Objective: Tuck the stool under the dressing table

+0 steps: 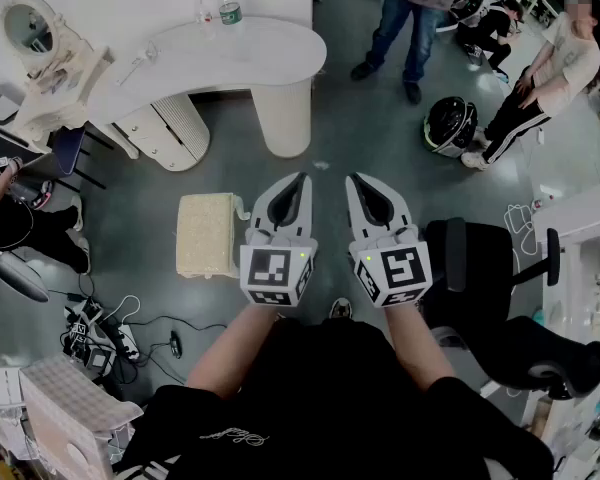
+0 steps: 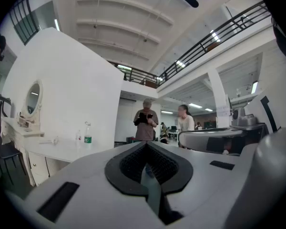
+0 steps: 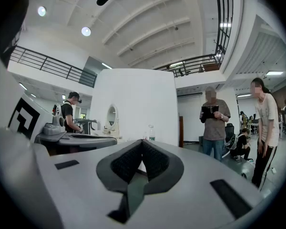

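Left gripper (image 1: pixel 300 180) and right gripper (image 1: pixel 353 180) were held side by side at lower centre, jaws together, nothing between them. Clear bottle (image 1: pixel 223 3) stood on the white dressing table (image 1: pixel 180 63) at upper left, contents indiscernible. Cream cushioned stool (image 1: pixel 207 234) stood left of centre on the grey floor (image 1: pixel 360 138), apart from the table.

Bright, even indoor light from round ceiling lamps (image 3: pixel 86 31) and strip lights (image 2: pixel 196 105). Faint shadows on the grey floor (image 1: pixel 360 138). Strong fisheye bending, dark corners. Close-up of left gripper (image 2: pixel 146 151) soft-focused.
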A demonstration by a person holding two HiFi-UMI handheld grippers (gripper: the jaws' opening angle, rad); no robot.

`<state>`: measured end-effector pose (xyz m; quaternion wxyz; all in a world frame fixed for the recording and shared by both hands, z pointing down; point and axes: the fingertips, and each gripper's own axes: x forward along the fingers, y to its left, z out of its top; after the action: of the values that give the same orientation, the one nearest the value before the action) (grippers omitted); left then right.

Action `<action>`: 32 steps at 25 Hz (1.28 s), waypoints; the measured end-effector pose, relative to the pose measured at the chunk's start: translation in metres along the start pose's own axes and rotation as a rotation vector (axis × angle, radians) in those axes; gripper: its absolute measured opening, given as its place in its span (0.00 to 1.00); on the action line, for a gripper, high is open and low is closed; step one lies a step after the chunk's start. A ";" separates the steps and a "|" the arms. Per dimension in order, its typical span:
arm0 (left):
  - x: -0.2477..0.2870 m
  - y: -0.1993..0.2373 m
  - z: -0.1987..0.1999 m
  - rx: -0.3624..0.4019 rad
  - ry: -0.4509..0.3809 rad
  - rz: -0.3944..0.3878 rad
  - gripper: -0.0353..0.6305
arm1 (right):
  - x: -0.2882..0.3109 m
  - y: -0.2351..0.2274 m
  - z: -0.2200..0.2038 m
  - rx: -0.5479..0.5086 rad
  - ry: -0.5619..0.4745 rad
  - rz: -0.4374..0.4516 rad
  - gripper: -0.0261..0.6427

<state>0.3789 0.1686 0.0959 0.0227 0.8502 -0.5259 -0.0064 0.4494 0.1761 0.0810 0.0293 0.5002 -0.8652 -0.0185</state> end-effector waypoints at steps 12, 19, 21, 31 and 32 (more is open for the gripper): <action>-0.006 0.009 0.000 -0.012 -0.001 0.013 0.06 | 0.007 0.013 0.002 -0.003 -0.003 0.039 0.05; -0.014 0.026 0.000 -0.020 -0.004 0.053 0.06 | 0.019 0.030 0.000 -0.010 0.008 0.086 0.05; -0.019 0.035 0.000 -0.020 -0.004 0.074 0.06 | 0.026 0.040 0.000 -0.008 0.005 0.116 0.05; -0.067 0.112 -0.003 -0.011 0.002 0.249 0.06 | 0.071 0.120 -0.002 0.007 -0.009 0.299 0.05; -0.074 0.120 -0.003 -0.009 0.002 0.270 0.06 | 0.075 0.130 -0.001 0.009 -0.009 0.318 0.05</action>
<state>0.2384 0.1817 0.1038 0.0279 0.7715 -0.6356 -0.0046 0.2997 0.1756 0.0928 0.0256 0.3567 -0.9338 -0.0121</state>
